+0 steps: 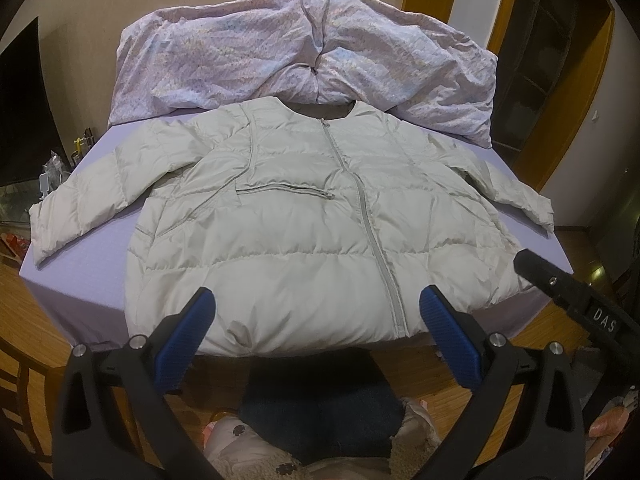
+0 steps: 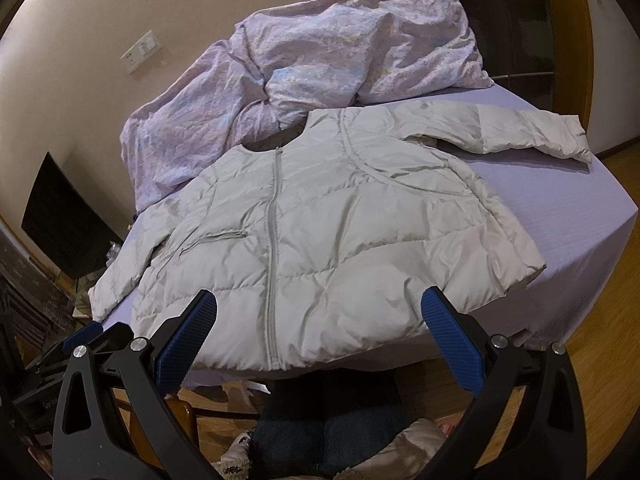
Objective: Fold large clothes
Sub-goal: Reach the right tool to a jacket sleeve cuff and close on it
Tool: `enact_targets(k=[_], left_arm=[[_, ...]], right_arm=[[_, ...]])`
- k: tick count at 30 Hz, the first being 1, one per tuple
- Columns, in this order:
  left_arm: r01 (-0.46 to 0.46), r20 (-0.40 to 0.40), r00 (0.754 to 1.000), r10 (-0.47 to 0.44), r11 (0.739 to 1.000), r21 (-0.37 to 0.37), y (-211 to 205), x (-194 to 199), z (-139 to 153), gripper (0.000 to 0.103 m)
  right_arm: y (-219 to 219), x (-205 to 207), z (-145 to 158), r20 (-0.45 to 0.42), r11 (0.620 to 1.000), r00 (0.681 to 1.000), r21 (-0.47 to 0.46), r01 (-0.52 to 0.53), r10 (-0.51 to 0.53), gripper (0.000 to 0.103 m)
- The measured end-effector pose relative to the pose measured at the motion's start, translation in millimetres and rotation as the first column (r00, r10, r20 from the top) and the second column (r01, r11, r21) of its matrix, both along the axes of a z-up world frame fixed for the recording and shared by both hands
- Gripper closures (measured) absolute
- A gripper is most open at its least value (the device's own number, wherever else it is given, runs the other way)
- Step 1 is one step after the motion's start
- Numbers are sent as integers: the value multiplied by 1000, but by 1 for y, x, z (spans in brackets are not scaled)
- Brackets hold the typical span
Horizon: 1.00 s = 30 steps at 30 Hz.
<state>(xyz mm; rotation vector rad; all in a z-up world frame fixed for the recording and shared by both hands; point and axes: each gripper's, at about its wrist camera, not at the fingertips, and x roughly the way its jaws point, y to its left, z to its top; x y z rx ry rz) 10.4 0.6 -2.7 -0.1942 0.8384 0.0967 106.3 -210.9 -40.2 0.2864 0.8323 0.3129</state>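
Note:
A pale grey-white puffer jacket (image 1: 304,216) lies flat on the bed, front up, zipped, both sleeves spread out to the sides; it also shows in the right wrist view (image 2: 320,232). Its hem hangs at the near edge of the bed. My left gripper (image 1: 318,316) is open and empty, hovering above the hem near the zip. My right gripper (image 2: 319,318) is open and empty, above the hem too. The right gripper's black finger shows at the right edge of the left wrist view (image 1: 560,284).
The bed has a lilac sheet (image 1: 80,292) (image 2: 624,216). A crumpled floral duvet (image 1: 304,56) (image 2: 320,52) is heaped at the far end behind the collar. Wooden floor (image 2: 600,344) surrounds the bed. The person's dark-trousered legs (image 1: 320,412) are below the grippers.

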Motion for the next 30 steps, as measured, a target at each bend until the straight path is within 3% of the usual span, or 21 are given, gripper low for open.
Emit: enact_targets(k=[8, 16, 22, 24, 30], left_arm=[[-9, -32, 999, 10, 1000, 21, 7, 31, -10, 2], [15, -73, 997, -18, 999, -36, 25, 72, -29, 2], [38, -80, 996, -44, 997, -68, 35, 99, -41, 2], [37, -95, 994, -44, 996, -77, 39, 109, -47, 2], [35, -133, 990, -45, 996, -77, 50, 132, -63, 2]], right_arm=[[-32, 39, -16, -42, 993, 992, 12, 121, -121, 1], [-100, 96, -51, -115, 945, 943, 72, 321, -311, 1], [-174, 136, -94, -295, 841, 858, 228, 491, -421, 1], [-199, 147, -108, -338, 794, 822, 262, 549, -458, 13], [-254, 174, -131, -390, 692, 731, 266, 672, -560, 28]])
